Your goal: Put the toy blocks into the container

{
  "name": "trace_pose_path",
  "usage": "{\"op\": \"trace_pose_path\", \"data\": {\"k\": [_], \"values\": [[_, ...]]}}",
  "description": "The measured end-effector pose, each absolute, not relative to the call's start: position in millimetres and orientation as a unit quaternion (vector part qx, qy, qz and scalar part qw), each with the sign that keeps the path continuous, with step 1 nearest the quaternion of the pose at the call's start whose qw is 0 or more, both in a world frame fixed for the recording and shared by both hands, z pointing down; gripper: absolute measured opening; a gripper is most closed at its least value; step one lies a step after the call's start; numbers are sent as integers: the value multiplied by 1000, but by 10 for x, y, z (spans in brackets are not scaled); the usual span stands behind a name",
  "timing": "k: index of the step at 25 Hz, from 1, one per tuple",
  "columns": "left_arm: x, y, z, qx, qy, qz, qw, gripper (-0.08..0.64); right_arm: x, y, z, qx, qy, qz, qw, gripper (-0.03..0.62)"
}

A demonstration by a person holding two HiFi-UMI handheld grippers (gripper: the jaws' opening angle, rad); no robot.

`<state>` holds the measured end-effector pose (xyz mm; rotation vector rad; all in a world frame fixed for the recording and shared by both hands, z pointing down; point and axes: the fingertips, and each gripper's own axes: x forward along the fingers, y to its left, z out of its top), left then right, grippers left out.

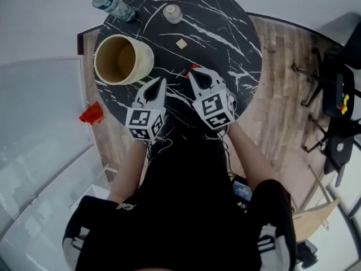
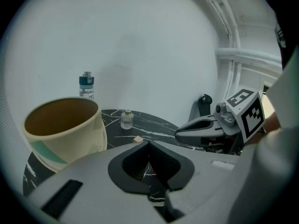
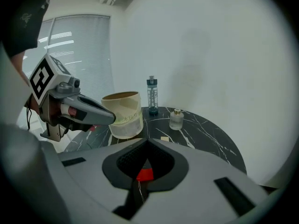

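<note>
No word or number can be read anywhere. The container [image 3: 122,113] carries faint green print on its side, too blurred to make out. The bottle [image 3: 152,93] has a label too small to read. The marker cube [image 1: 145,123] of the left tool [image 1: 161,82] and that of the right tool [image 1: 193,73] show only black-and-white square patterns.

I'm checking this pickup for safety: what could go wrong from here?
The right gripper is shut with the red block at its tips; unless it opens first, it may shove the block away. The left gripper, also shut, hangs close beside it, so they could bump. The tan block lies near the glass bottle, which a reach might topple.
</note>
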<state>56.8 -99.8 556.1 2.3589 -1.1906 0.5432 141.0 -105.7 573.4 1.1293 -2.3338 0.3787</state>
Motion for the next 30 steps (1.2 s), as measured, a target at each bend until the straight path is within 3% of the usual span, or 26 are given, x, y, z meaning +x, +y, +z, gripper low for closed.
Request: {"op": "trace_pose_path", "data": {"k": [5, 6, 8, 13, 22, 30], "values": [[555, -942, 5795, 837, -441, 214, 243, 0, 1401, -1021, 6116, 386, -863, 156, 286, -2], [547, -936, 5831, 834, -442, 217, 247, 0, 1388, -1012, 6190, 379, -863, 159, 294, 21], [523, -935, 5898, 830, -445, 220, 255, 0, 1363, -1001, 6335, 366, -862, 165, 310, 132], [476, -972, 6057, 819, -453, 230, 268, 0, 1363, -1002, 6642, 347, -856, 178, 341, 201], [422, -940, 6213, 803, -467, 236, 286, 0, 1343, -1016, 6975, 313, -849, 185, 383, 264], [365, -871, 6251, 793, -479, 233, 296, 0, 1199, -999, 7001, 288, -855, 190, 387, 281]]}}
